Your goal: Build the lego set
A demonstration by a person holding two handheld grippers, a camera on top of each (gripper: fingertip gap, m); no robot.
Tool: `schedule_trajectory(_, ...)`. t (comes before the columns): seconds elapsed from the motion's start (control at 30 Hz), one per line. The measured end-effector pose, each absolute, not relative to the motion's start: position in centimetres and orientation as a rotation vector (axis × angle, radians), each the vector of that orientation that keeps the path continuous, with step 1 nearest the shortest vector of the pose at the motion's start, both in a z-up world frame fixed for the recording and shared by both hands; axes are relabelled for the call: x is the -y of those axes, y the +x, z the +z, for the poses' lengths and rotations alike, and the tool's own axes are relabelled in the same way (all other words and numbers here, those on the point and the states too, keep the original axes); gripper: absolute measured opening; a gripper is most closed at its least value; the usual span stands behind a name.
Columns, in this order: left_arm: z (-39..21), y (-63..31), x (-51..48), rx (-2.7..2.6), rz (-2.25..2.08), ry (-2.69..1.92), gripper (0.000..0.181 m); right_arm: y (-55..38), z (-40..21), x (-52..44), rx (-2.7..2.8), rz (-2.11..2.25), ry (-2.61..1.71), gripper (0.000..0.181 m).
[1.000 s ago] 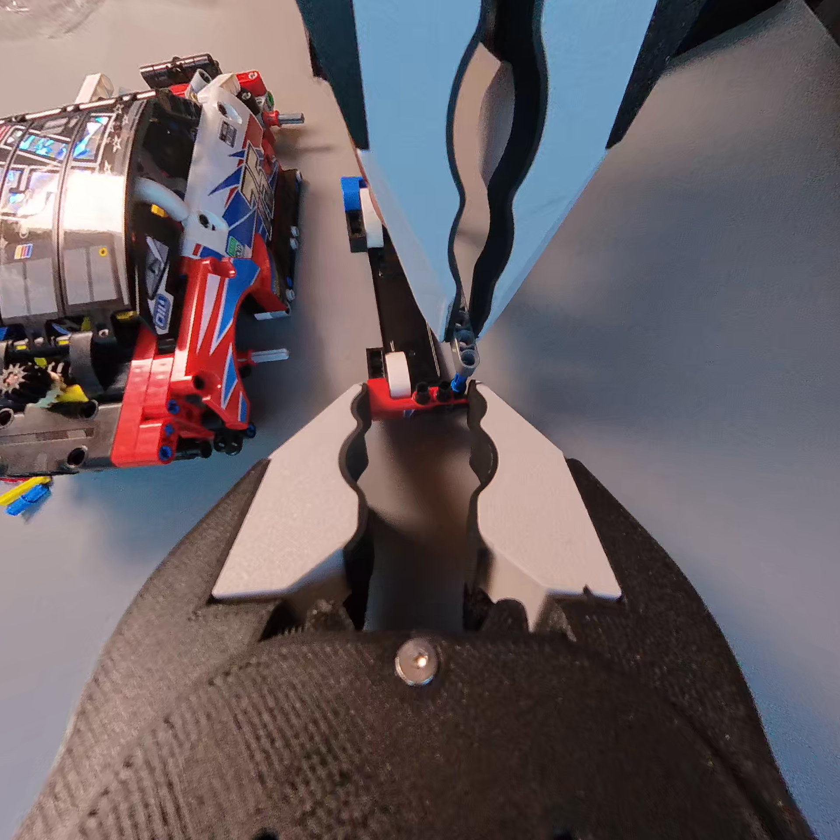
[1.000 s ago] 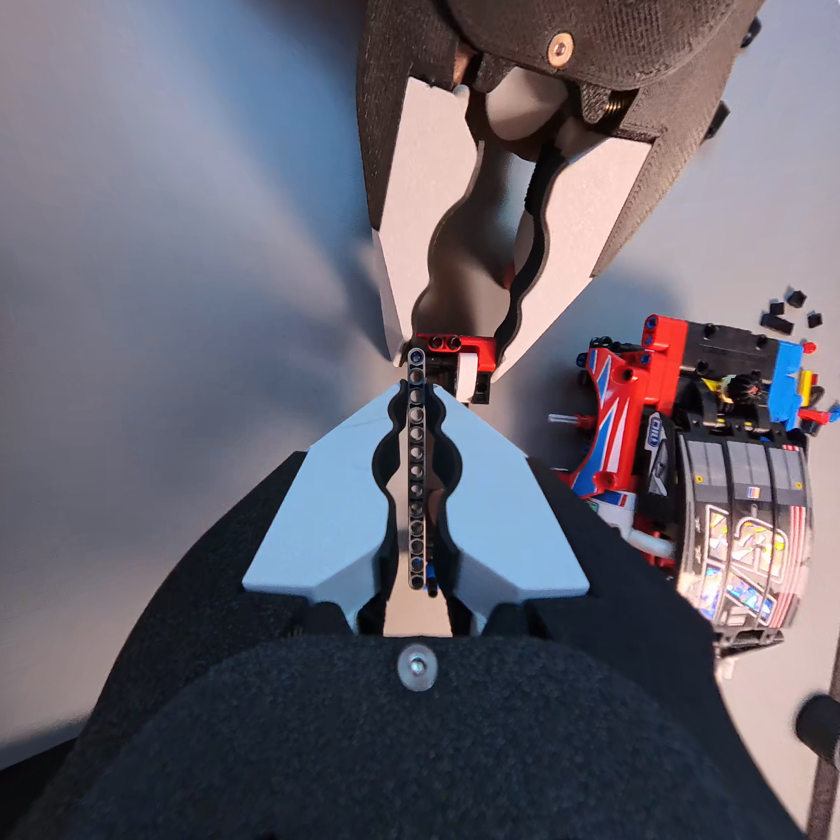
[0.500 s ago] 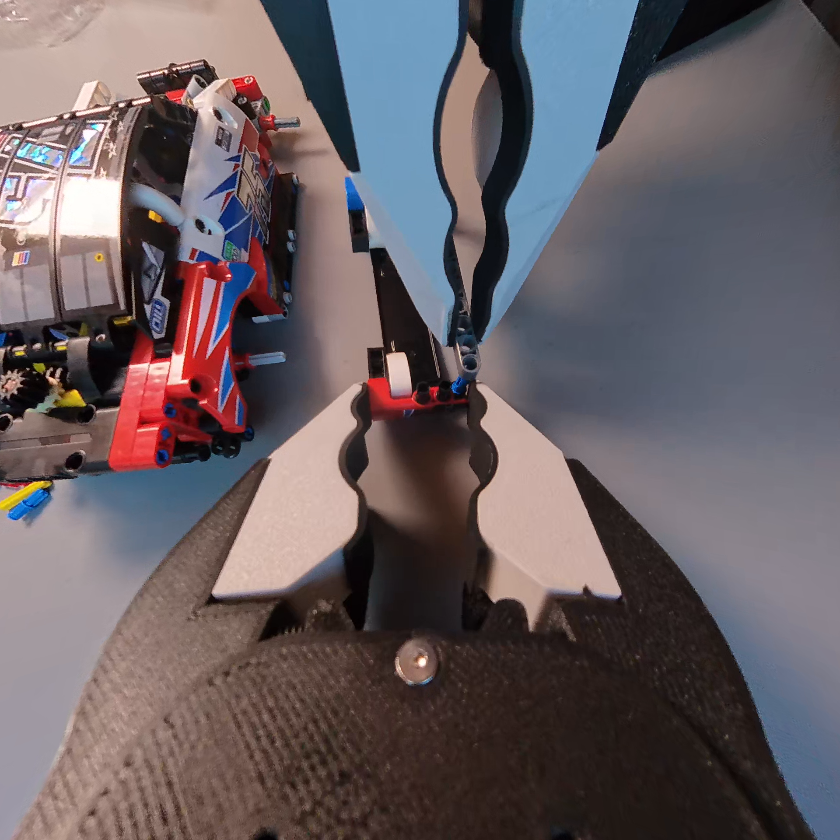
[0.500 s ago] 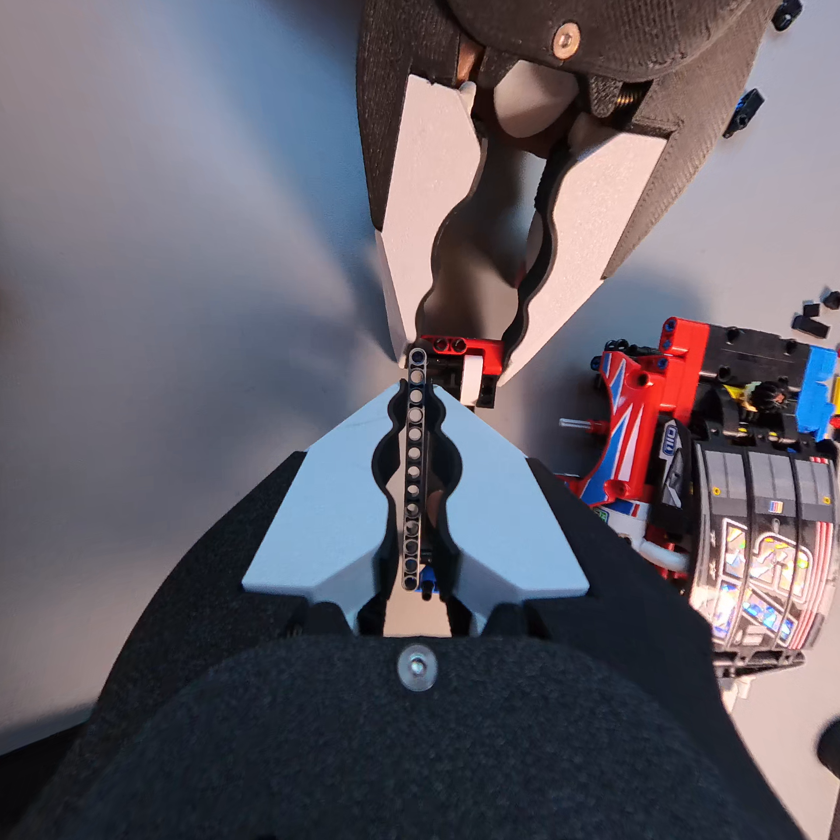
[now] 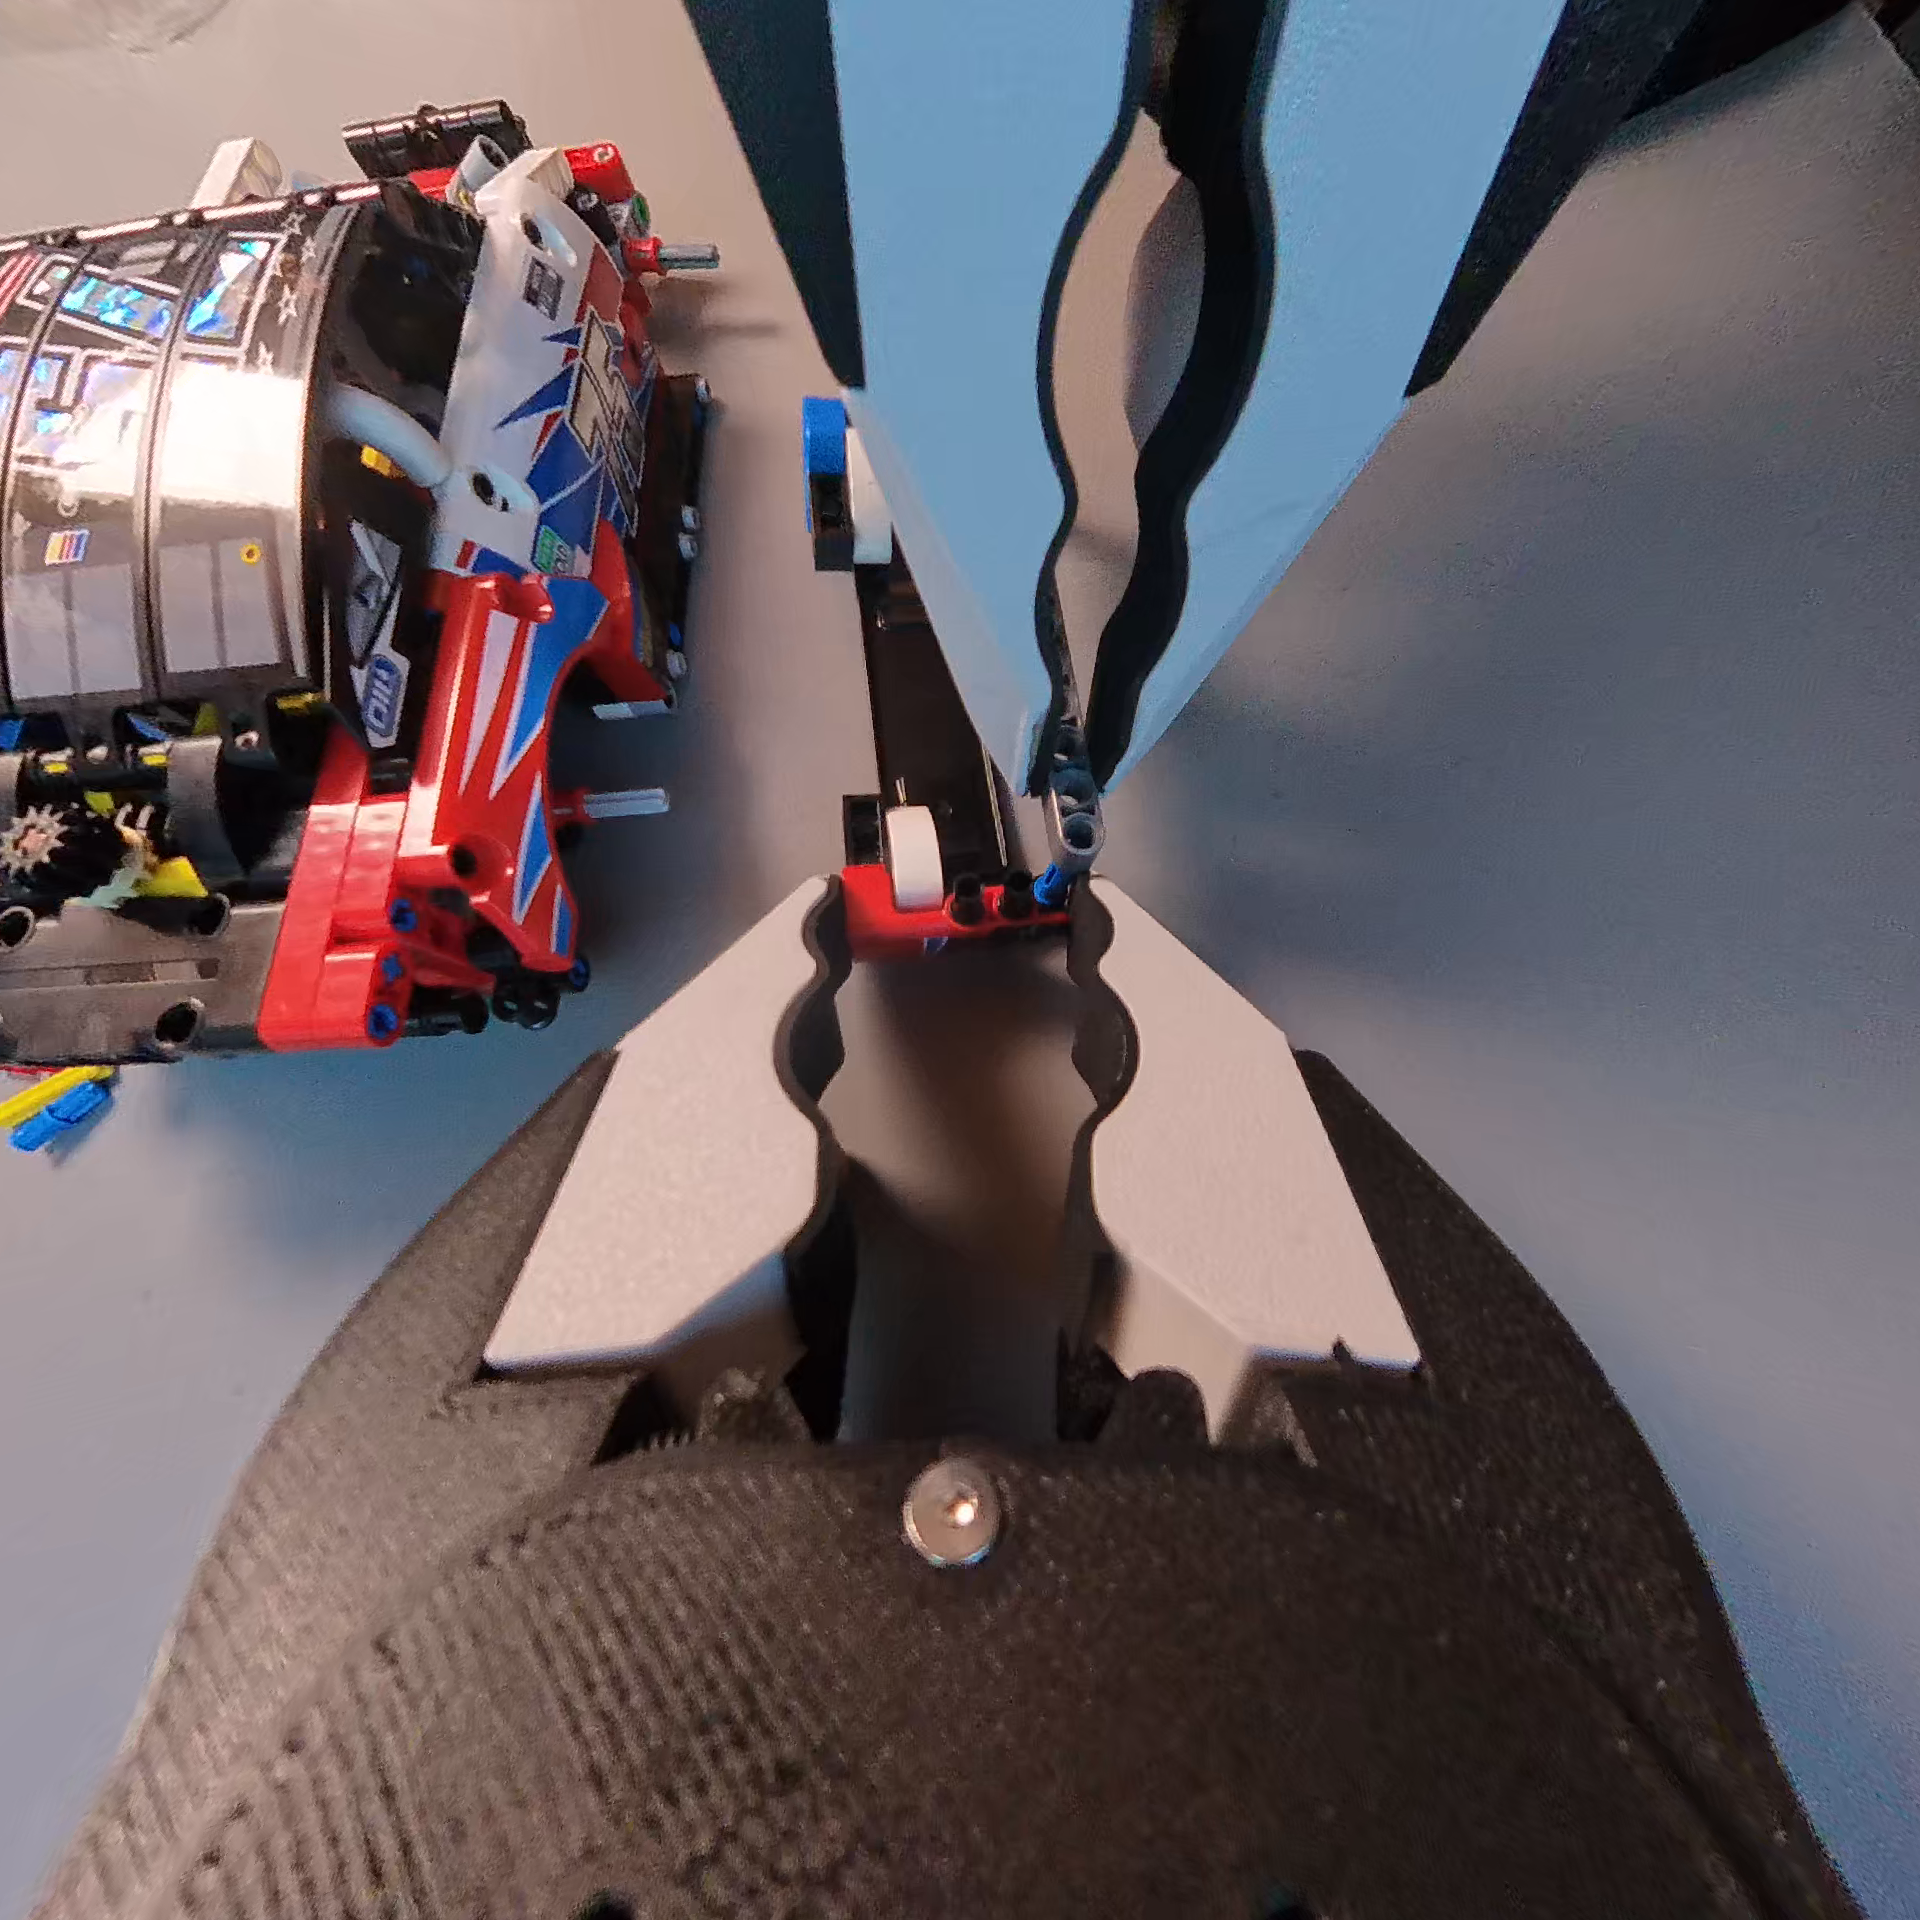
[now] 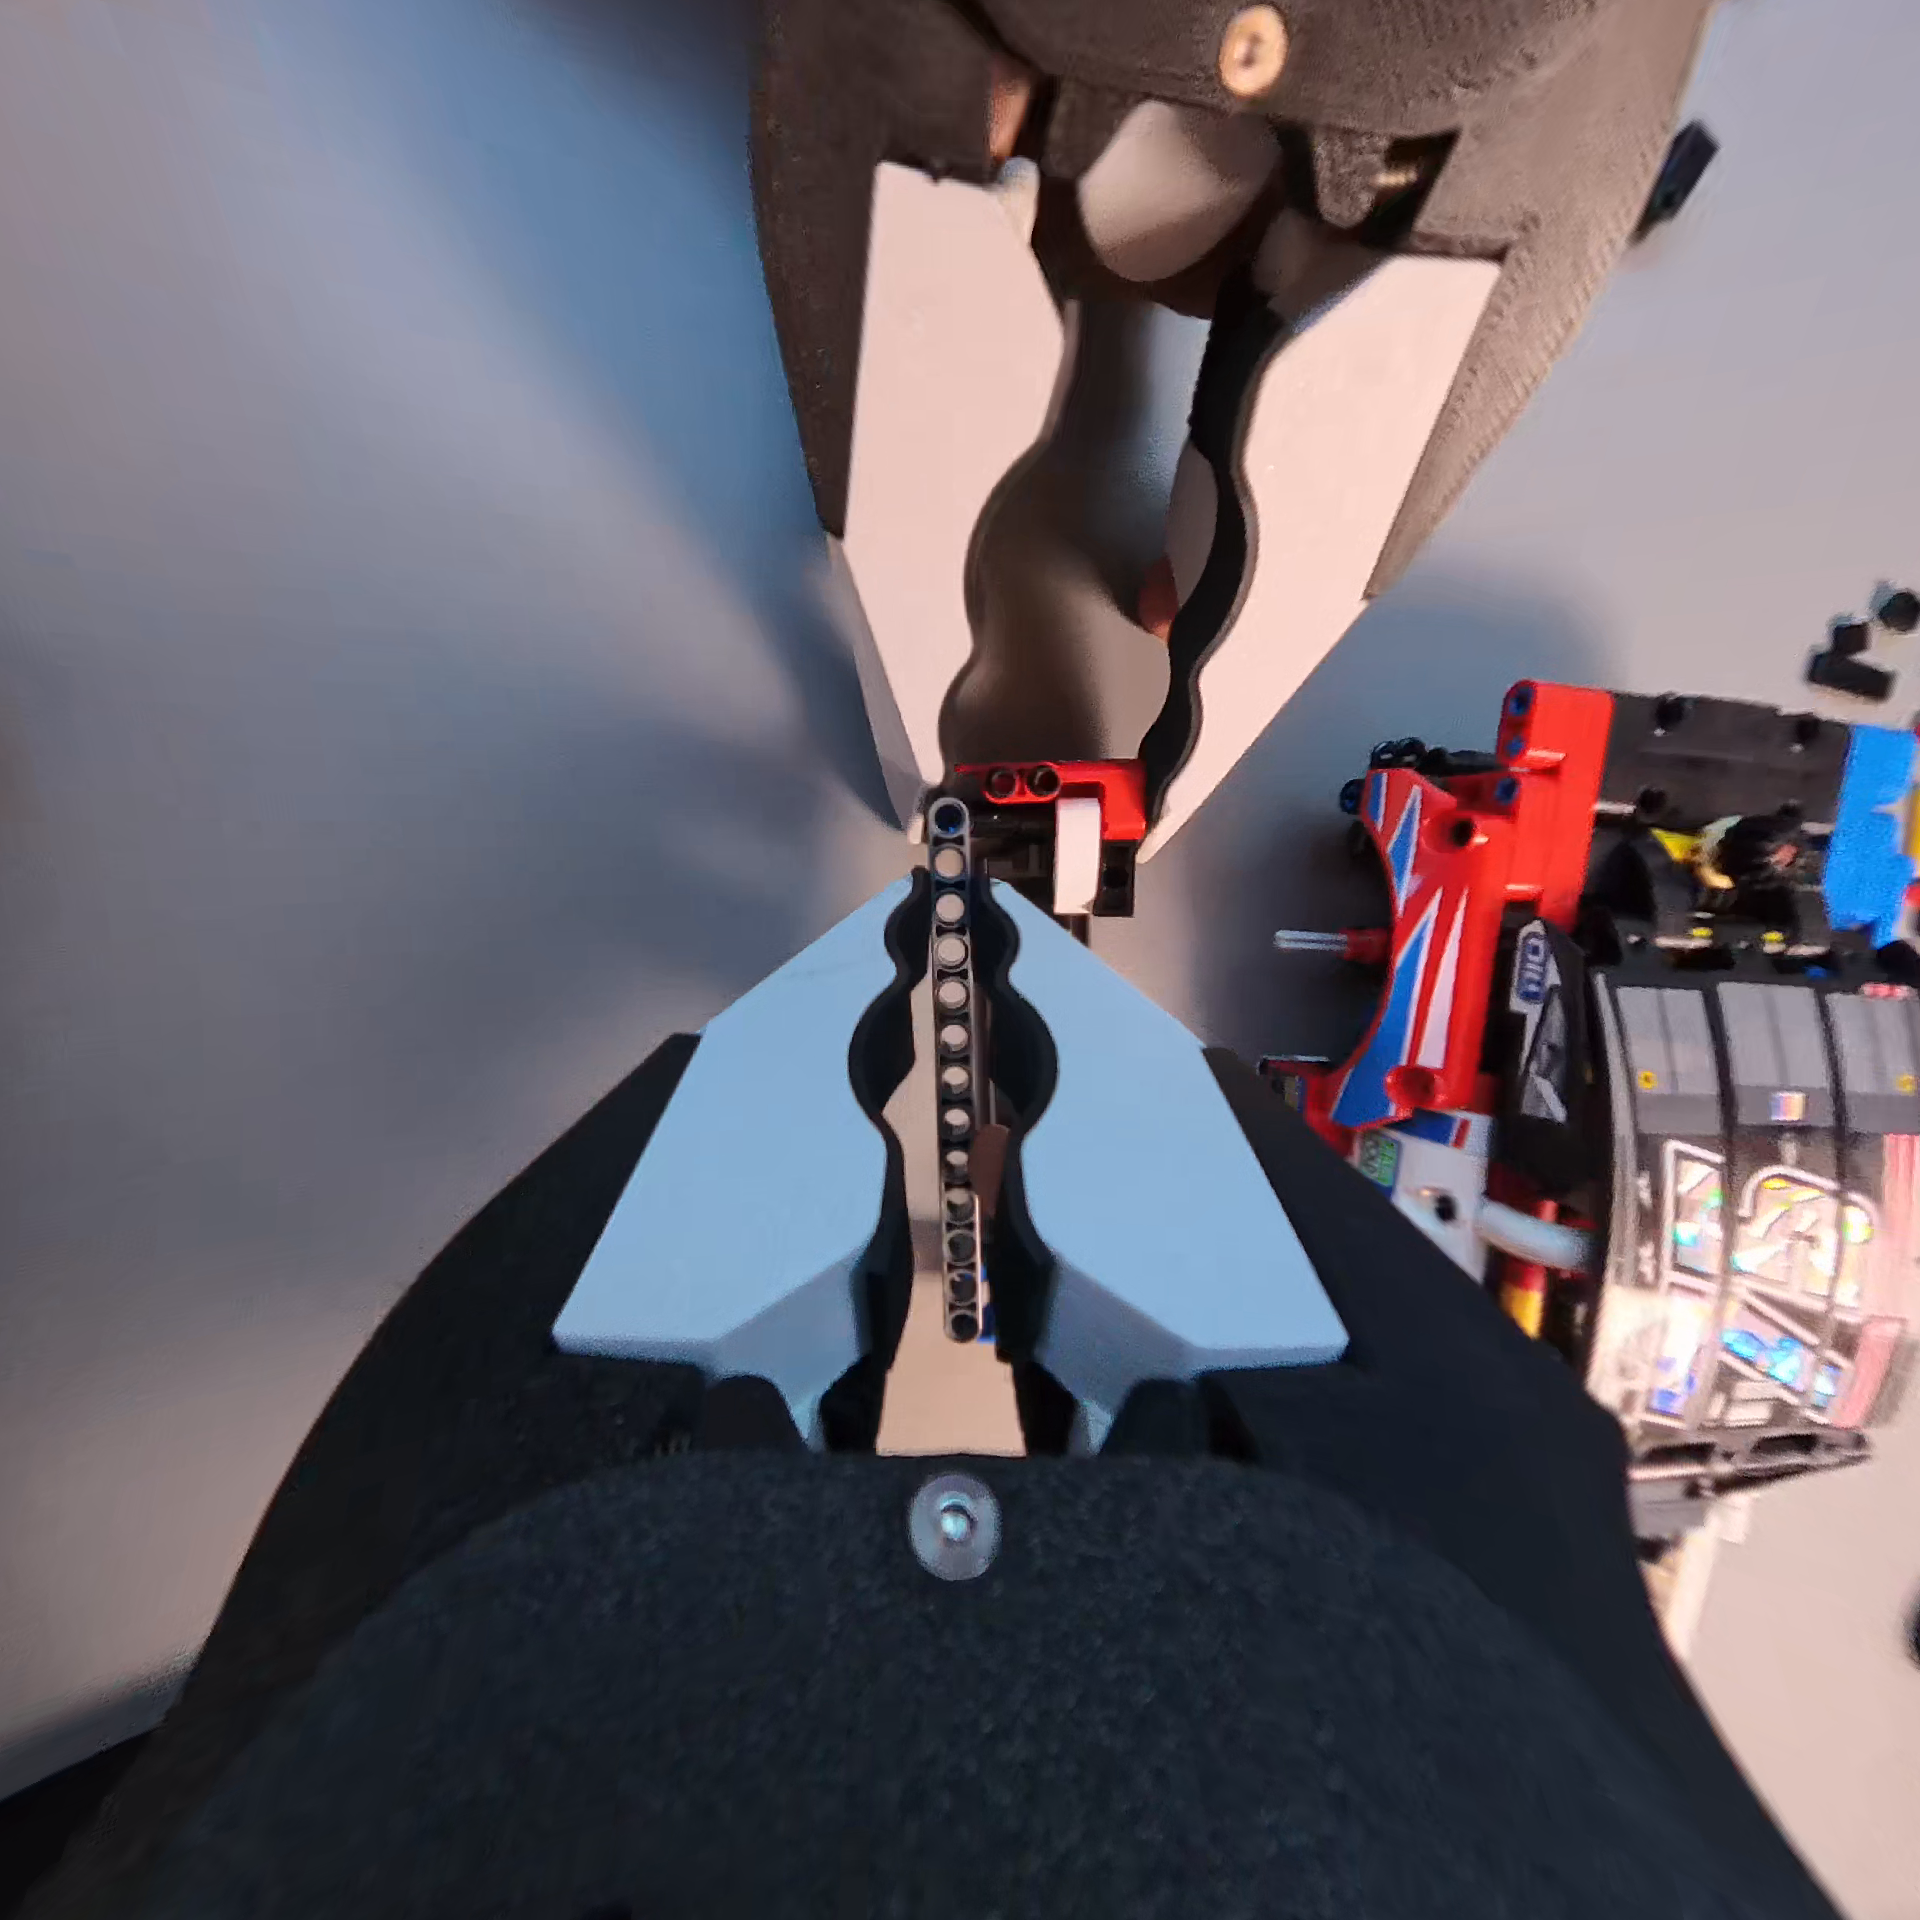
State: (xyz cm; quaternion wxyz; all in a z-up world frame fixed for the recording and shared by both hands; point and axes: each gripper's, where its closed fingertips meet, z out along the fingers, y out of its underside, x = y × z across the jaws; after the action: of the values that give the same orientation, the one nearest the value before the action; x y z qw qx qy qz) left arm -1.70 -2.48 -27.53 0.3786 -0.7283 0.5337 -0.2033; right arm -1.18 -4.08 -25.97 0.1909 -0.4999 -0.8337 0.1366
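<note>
My left gripper (image 5: 954,904) is shut on the red end of a long black sub-assembly (image 5: 914,675) with white and blue parts, lying on the grey table (image 5: 1558,935). My right gripper (image 6: 956,883) is shut on a long dark beam with holes (image 6: 958,1060). It points at the left gripper (image 6: 1039,821) from the opposite side. The beam's free end (image 5: 1075,816) touches a blue pin (image 5: 1051,878) on the red end (image 6: 1101,800). In the left wrist view the right gripper (image 5: 1060,769) covers much of the sub-assembly.
A large red, white, blue and black car model (image 5: 416,623) lies beside the grippers; it also shows in the right wrist view (image 6: 1558,1039). Yellow and blue loose pieces (image 5: 52,1107) lie near it. Small black pieces (image 6: 1860,644) lie beyond it.
Almost nothing has moved. The right gripper has wobbled slightly with the beam, whose end stays at the blue pin. The left gripper keeps hold of the red end.
</note>
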Motion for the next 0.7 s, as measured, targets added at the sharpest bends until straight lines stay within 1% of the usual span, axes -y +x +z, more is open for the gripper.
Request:
schedule_trajectory(0.07, -27.53, -1.71, 2.47, -1.359, -0.520, -1.865, 0.041, -1.18, -26.01, 4.07, 2.321, 0.398, -1.448, 0.005)
schedule_trajectory(0.37, -27.52, -1.70, 2.46, -1.351, -0.522, -1.873, 0.041, -1.27, -26.06, 3.93, 2.424, 0.136, -1.076, 0.005)
schedule_trajectory(0.53, -27.51, -1.70, 2.46, -1.343, -0.521, -1.878, 0.040, -1.29, -26.13, 3.92, 2.342, 0.203, -1.284, 0.005)
schedule_trajectory(0.63, -27.47, -1.69, 2.50, -1.344, -0.512, -1.871, 0.040, -1.29, -26.43, 3.75, 2.353, 0.102, -1.196, 0.005)
schedule_trajectory(0.7, -27.48, -1.68, 2.55, -1.349, -0.505, -1.864, 0.041, -1.26, -26.37, 3.84, 2.362, 0.135, -1.231, 0.005)
